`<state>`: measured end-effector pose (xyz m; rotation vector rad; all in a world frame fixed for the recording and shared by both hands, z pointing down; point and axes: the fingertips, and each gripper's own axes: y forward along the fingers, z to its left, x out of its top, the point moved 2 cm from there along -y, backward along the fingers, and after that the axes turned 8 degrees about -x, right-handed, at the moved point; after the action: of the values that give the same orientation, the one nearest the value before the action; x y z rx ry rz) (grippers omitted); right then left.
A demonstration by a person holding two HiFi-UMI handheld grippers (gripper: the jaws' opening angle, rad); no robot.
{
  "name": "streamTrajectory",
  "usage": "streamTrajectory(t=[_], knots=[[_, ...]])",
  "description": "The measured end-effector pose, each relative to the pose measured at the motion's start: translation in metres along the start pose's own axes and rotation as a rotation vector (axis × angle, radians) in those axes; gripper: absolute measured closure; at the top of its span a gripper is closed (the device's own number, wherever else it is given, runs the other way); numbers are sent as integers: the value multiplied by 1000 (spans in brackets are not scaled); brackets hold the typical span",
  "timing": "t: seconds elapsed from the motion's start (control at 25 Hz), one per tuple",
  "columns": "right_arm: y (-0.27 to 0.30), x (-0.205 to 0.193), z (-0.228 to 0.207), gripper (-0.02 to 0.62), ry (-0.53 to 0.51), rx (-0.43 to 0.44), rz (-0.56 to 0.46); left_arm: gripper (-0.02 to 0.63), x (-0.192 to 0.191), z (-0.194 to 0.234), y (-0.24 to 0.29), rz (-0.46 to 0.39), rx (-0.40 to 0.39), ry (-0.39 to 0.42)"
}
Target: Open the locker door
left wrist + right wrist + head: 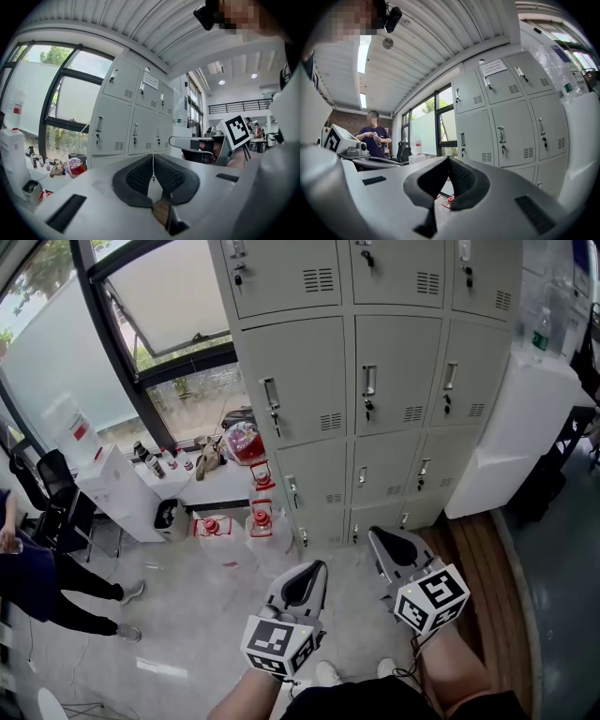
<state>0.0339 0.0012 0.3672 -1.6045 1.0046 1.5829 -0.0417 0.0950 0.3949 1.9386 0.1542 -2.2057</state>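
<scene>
Task thing: pale grey metal locker bank, standing against the wall just right of the big dark-framed window. Three columns and several rows show in the head view.
Doors: every door in view is shut and sits flush in its frame.
Door fittings: each door has an upright silver handle with a key lock just below it. A small slotted vent sits at the lower right corner.
Notice: white paper sheet stuck on one upper door.
Left gripper: closed, dark ribbed pads meeting at the tips with nothing between them. It is held low over the floor, well apart from the lockers.
Right gripper: closed and empty. It points toward the bottom row and touches no door.
Floor by lockers: clear plastic jugs with red caps at the left foot of the bank.
Under the window: white worktop with small bottles and a clear bag of red stuff.
Bystander: person in dark blue clothes, standing far left.
</scene>
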Motion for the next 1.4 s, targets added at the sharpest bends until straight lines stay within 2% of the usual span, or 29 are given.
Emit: streamTrajectory(t=[0.36,0.72,1.04,1.4], knots=[[19,1,20,541,-6,-57,-1,586,0,36,-20,-14,-25,-11],[31,0,19,541,-7,-73,5,586,-2,48,-16,-17,-34,-23],[45,0,-5,541,9,-75,0,586,0,50,10,-4,-42,-13],[79,-1,-52,541,19,-62,7,586,0,62,67,18,-41,-15]])
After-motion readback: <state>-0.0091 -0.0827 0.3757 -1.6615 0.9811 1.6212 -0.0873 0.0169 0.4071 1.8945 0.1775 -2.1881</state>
